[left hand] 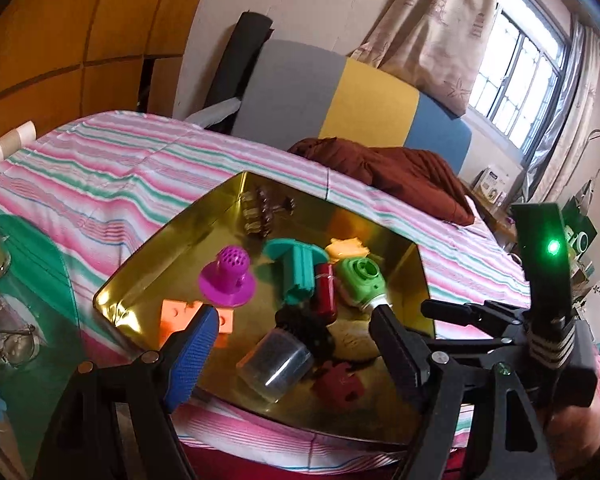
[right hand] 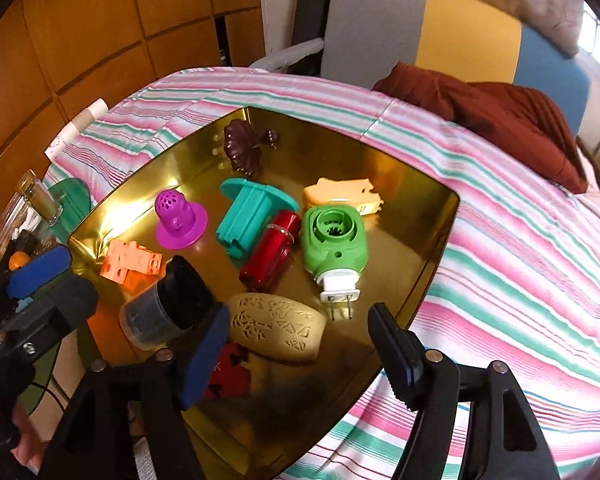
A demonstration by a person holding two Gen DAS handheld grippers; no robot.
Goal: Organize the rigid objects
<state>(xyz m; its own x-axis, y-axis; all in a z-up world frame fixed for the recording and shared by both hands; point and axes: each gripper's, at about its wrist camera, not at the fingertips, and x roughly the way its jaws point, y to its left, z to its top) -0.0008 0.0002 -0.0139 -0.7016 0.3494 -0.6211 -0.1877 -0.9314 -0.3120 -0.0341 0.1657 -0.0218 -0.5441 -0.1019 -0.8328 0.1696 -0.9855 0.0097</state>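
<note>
A gold tray (right hand: 404, 248) lies on the striped bedspread and holds several small things: a magenta perforated hat shape (right hand: 178, 220), a teal flanged piece (right hand: 248, 216), a red cylinder (right hand: 270, 256), a green plug-in device (right hand: 334, 240), a salmon block (right hand: 130, 264), a clear cup (right hand: 160, 312), a tan carved oval (right hand: 278, 328) and a dark red piece (right hand: 228, 372). My right gripper (right hand: 300, 356) is open over the tray's near edge, with the tan oval just beyond its fingers and untouched. My left gripper (left hand: 296, 340) is open too. The clear cup (left hand: 274, 364) lies loose between its fingers.
A brown blanket (right hand: 500, 120) is bunched at the bed's head, against grey, yellow and blue panels. A glass jar (right hand: 28, 208) and spectacles (left hand: 12, 344) sit on a green-topped stand to the left. Wooden cupboards stand behind and a window is at the right.
</note>
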